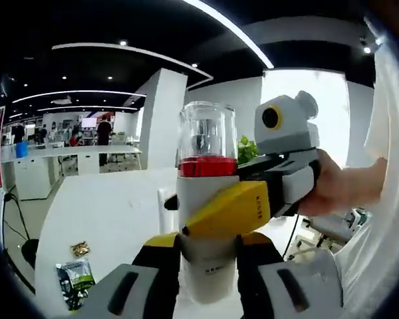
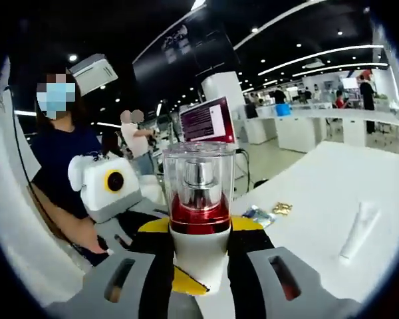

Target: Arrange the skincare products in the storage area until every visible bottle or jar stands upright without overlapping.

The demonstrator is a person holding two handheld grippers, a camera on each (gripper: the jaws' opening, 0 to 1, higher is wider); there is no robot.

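A skincare bottle (image 1: 207,193) with a white body, a red band and a clear domed cap is held upright in the air above the white table (image 1: 106,212). My left gripper (image 1: 209,256) is shut on its lower body, yellow-and-black jaws on either side. My right gripper (image 1: 231,211) reaches in from the right, its yellow jaw lying across the bottle's front. In the right gripper view the bottle (image 2: 199,206) stands between the jaws of my right gripper (image 2: 201,242), which press on its white body. My left gripper (image 2: 183,280) comes in from the left under it.
On the table (image 2: 319,193) lie a white tube (image 2: 359,231), a foil packet (image 2: 258,214) and a gold wrapper (image 2: 281,208). A green packet (image 1: 76,279) and the gold wrapper (image 1: 80,249) sit near the table's edge. A person's hand (image 1: 339,189) holds the right gripper. People stand behind.
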